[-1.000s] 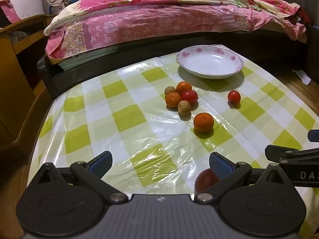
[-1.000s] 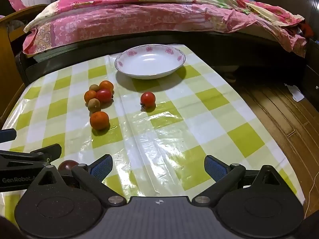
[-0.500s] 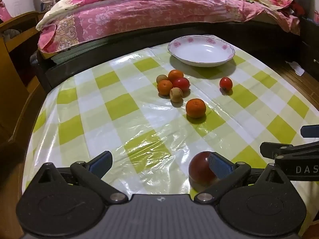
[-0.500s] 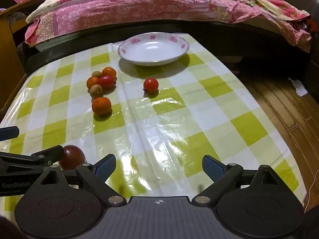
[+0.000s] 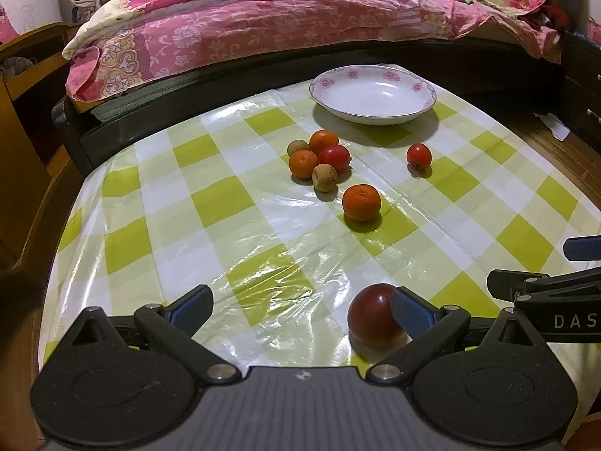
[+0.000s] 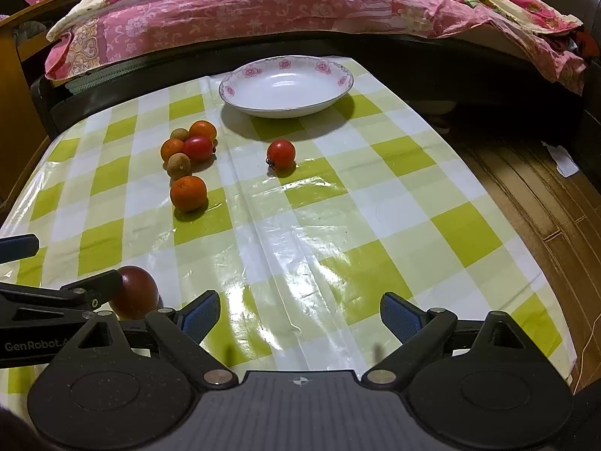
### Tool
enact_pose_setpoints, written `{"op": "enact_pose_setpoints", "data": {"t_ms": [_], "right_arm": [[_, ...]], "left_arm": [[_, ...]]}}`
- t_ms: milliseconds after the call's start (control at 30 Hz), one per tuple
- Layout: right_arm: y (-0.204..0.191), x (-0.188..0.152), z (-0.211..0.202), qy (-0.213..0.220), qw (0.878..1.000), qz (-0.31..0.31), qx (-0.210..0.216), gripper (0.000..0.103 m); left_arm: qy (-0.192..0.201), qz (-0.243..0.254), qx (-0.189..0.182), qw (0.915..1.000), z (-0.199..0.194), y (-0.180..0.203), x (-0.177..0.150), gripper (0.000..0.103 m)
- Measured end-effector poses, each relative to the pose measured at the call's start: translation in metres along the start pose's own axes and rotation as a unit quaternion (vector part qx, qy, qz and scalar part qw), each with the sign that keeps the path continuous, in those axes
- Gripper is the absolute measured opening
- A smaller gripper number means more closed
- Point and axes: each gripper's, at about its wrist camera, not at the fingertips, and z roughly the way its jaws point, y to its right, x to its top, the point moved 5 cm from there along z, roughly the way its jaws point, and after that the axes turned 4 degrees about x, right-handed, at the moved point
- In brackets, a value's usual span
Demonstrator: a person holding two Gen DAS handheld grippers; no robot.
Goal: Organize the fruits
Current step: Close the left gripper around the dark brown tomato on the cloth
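Observation:
A white flowered bowl (image 5: 373,97) (image 6: 285,88) stands empty at the table's far end. In front of it lies a cluster of small oranges, a red tomato and brown round fruits (image 5: 319,159) (image 6: 188,144). A lone orange (image 5: 361,203) (image 6: 188,193) and a lone tomato (image 5: 419,155) (image 6: 281,154) lie apart. A dark red fruit (image 5: 373,315) (image 6: 135,291) rests on the cloth against my left gripper's right fingertip (image 5: 407,306). My left gripper (image 5: 296,306) is open. My right gripper (image 6: 300,315) is open and empty over the cloth.
The table carries a glossy green-and-white checked cloth (image 5: 240,225). A bed with a pink quilt (image 5: 300,18) runs along the far side. Wooden furniture (image 5: 22,86) stands left. The wooden floor (image 6: 526,188) lies beyond the table's right edge.
Both grippers have pulled back and risen, so more of the table shows. The dark red fruit has come out from behind my left gripper's right finger.

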Motion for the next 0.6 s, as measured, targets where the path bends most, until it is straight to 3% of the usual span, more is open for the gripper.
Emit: {"op": "enact_pose_setpoints", "data": {"t_ms": [600], "right_arm": [[0.0059, -0.002, 0.0087, -0.017, 1.0, 0.013, 0.006, 0.088]], "left_arm": [[0.013, 0.008, -0.038, 0.9992, 0.0051, 0.0102, -0.0039, 0.103]]}}
